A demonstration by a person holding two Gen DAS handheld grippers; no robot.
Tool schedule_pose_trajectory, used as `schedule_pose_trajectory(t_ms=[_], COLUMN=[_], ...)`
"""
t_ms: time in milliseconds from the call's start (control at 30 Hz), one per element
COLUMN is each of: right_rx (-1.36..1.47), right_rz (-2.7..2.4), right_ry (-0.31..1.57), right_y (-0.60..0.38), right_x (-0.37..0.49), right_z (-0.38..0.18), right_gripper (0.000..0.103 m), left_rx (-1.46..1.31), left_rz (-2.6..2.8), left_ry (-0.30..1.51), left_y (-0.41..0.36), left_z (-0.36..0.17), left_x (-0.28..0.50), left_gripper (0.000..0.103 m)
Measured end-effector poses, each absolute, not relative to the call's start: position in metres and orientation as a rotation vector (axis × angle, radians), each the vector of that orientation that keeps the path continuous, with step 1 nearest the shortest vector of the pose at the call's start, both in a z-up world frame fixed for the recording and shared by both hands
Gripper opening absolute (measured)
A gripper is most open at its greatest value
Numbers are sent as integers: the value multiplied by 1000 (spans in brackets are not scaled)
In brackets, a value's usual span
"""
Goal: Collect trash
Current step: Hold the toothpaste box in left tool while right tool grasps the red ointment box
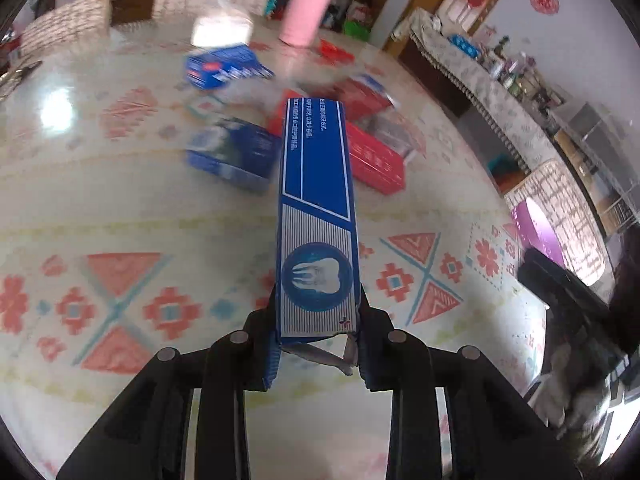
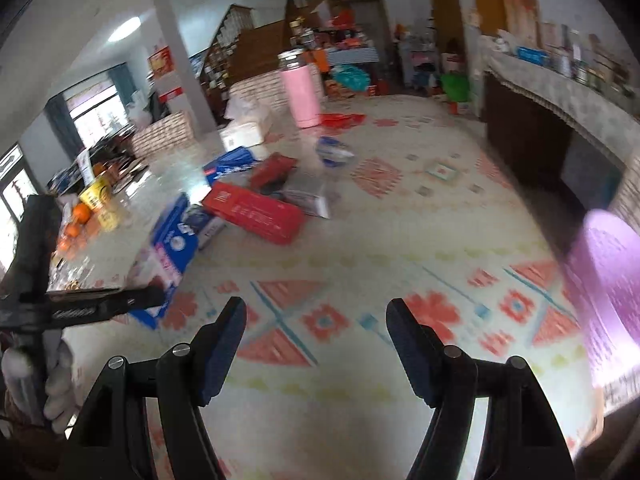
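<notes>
My left gripper (image 1: 318, 344) was clenched on the near end of a long blue cardboard toothpaste box (image 1: 316, 216), its torn flap between the pads, lifted above the glossy patterned tablecloth (image 1: 160, 216). My right gripper (image 2: 316, 344) stood wide, holding nothing. Farther off, mid-table, lay red cartons (image 2: 256, 210) and blue boxes (image 1: 236, 152); beyond, toward the far edge, a smooth pink cylindrical flask (image 2: 301, 96).

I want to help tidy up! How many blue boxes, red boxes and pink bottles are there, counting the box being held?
Blue boxes: 3 (one held in the left hand-held gripper, two on the table)
Red boxes: 2
Pink bottle: 1
Total: 6
</notes>
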State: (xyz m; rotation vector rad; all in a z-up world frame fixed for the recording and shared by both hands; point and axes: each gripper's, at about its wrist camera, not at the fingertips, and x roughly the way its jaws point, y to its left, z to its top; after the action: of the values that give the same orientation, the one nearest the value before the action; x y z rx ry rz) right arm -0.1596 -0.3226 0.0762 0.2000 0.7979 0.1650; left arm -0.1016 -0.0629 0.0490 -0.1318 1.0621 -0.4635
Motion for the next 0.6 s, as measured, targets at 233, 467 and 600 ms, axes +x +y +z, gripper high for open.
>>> schedule_pose_trajectory(t_ms=[233,467,600], right_rx=[31,-74,-127], right_rz=[316,399,397], right_ry=[801,853,907], right_y=[-267,-231,-220], right_x=[-76,-8,11], right_z=[78,60,39], right_gripper=[77,77,77], left_rx=[-89,-82,-87], left_rz=[-372,-333,-323], left_ry=[973,964,957], left_y=[-26,3,12], left_z=[66,66,66], left_x=[-117,-116,-113], left_gripper=[29,30,30])
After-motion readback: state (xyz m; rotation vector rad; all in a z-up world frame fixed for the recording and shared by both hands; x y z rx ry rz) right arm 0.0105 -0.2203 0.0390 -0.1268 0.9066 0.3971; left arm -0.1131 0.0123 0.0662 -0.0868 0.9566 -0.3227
